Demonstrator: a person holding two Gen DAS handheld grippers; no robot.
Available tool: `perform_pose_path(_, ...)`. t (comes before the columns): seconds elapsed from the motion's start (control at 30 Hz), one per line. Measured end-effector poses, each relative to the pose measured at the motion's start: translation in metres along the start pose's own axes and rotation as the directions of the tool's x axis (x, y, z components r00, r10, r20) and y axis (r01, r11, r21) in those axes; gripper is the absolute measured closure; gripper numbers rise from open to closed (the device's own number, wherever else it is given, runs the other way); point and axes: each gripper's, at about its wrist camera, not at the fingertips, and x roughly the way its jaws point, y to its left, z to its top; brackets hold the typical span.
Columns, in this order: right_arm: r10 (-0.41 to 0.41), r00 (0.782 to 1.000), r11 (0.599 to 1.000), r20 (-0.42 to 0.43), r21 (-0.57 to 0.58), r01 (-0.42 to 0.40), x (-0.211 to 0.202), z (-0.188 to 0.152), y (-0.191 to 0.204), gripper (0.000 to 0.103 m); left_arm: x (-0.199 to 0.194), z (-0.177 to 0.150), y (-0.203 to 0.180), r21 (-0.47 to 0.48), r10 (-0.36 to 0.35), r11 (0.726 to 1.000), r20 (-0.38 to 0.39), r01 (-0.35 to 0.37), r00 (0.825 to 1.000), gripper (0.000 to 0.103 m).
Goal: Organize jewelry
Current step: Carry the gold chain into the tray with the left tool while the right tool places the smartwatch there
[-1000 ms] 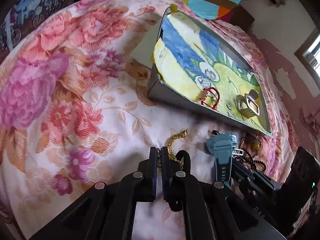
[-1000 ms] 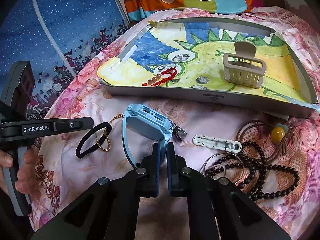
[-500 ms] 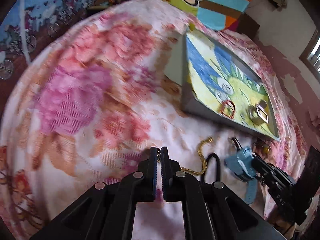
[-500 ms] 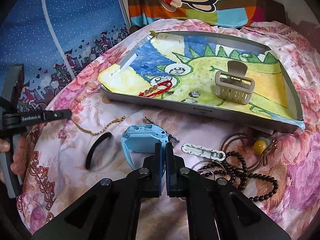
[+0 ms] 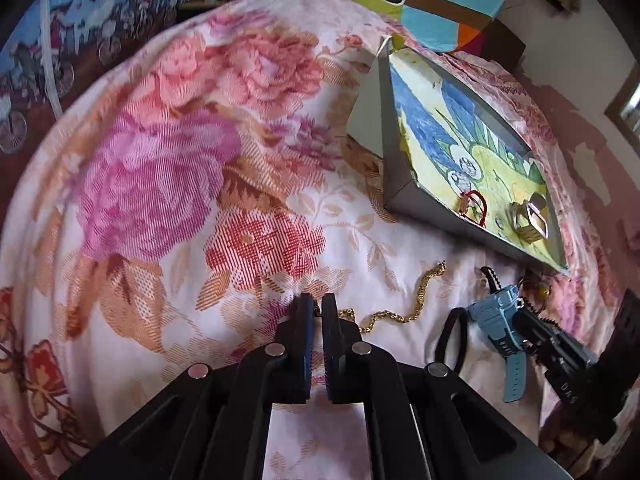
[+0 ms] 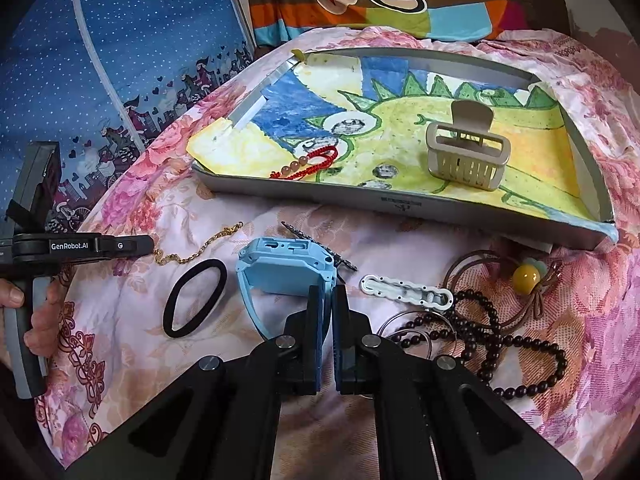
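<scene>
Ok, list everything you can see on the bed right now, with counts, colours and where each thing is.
tray: one, grey, drawing-lined, far side of bedspread
hair claw: one, beige, in tray
red bracelet: one, in tray
gold chain: one, on bedspread, end pinched by left gripper
hair tie: one, black, beside watch
watch: one, light blue, strap in right gripper
white clip: one, right of watch
dark beads: one string, right
brown cord with yellow bead: one, right
left gripper: black, shut
right gripper: black, shut
</scene>
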Motion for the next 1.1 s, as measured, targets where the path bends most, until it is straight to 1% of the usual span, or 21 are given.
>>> perform_pose_path(0.1, 0.008, 1.000, 1.000, 0.004, 0.006, -0.008, 0.000, -0.001, -0.001, 0.098, 0.004, 0.000, 0.002, -0.020, -0.016, 1.000, -0.010, 0.016, 1.000, 0.096)
perform_pose_path(0.17, 0.013, 1.000, 1.000, 0.010, 0.010, -0.013, 0.000, 0.000, -0.001, 0.099, 0.005, -0.001, 0.001, -0.024, -0.009, 1.000, -0.003, 0.009, 1.000, 0.096)
perform_pose_path(0.27, 0.022, 0.999, 1.000, 0.030, 0.015, -0.023, -0.004, 0.001, -0.002, 0.099, 0.003, 0.000, -0.005, 0.000, 0.008, 1.000, 0.017, -0.008, 1.000, 0.099)
perform_pose_path(0.37, 0.024, 0.998, 0.999, 0.057, 0.019, -0.025, -0.010, 0.002, -0.003, 0.099, -0.001, 0.000, -0.013, 0.032, 0.011, 0.999, 0.051, -0.013, 0.999, 0.100)
perform_pose_path(0.43, 0.023, 0.997, 0.999, 0.070, 0.027, -0.025, -0.013, 0.004, -0.005, 0.099, -0.009, 0.001, -0.022, 0.067, -0.009, 0.998, 0.089, 0.003, 0.996, 0.100)
perform_pose_path(0.53, 0.021, 0.996, 0.999, 0.090, 0.033, -0.024, -0.018, 0.006, -0.007, 0.099, -0.022, 0.002, -0.035, 0.106, -0.066, 0.993, 0.117, 0.054, 0.991, 0.100)
perform_pose_path(0.63, 0.019, 0.993, 0.999, 0.118, 0.030, -0.022, -0.024, 0.009, -0.008, 0.099, -0.038, 0.002, -0.051, 0.160, -0.104, 0.984, 0.152, 0.079, 0.983, 0.100)
perform_pose_path(0.73, 0.026, 0.987, 0.999, 0.159, 0.031, -0.031, -0.032, 0.016, -0.009, 0.099, -0.047, 0.001, -0.057, 0.186, -0.125, 0.978, 0.179, 0.091, 0.976, 0.100)
perform_pose_path(0.83, 0.029, 0.976, 0.999, 0.216, 0.035, -0.037, -0.042, 0.026, -0.012, 0.099, -0.053, 0.003, -0.062, 0.197, -0.142, 0.975, 0.188, 0.105, 0.972, 0.100)
perform_pose_path(0.93, 0.013, 0.963, 0.998, 0.271, 0.053, -0.029, -0.053, 0.038, -0.017, 0.099, -0.064, 0.011, -0.067, 0.183, -0.180, 0.973, 0.210, 0.143, 0.961, 0.100)
perform_pose_path(1.0, -0.009, 0.952, 0.997, 0.305, 0.070, -0.013, -0.058, 0.046, -0.023, 0.099, -0.070, 0.018, -0.072, 0.184, -0.196, 0.970, 0.222, 0.156, 0.955, 0.100)
perform_pose_path(1.1, -0.023, 0.945, 0.994, 0.326, 0.105, -0.012, -0.058, 0.055, -0.032, 0.099, -0.086, 0.036, -0.088, 0.211, -0.211, 0.965, 0.253, 0.159, 0.944, 0.100)
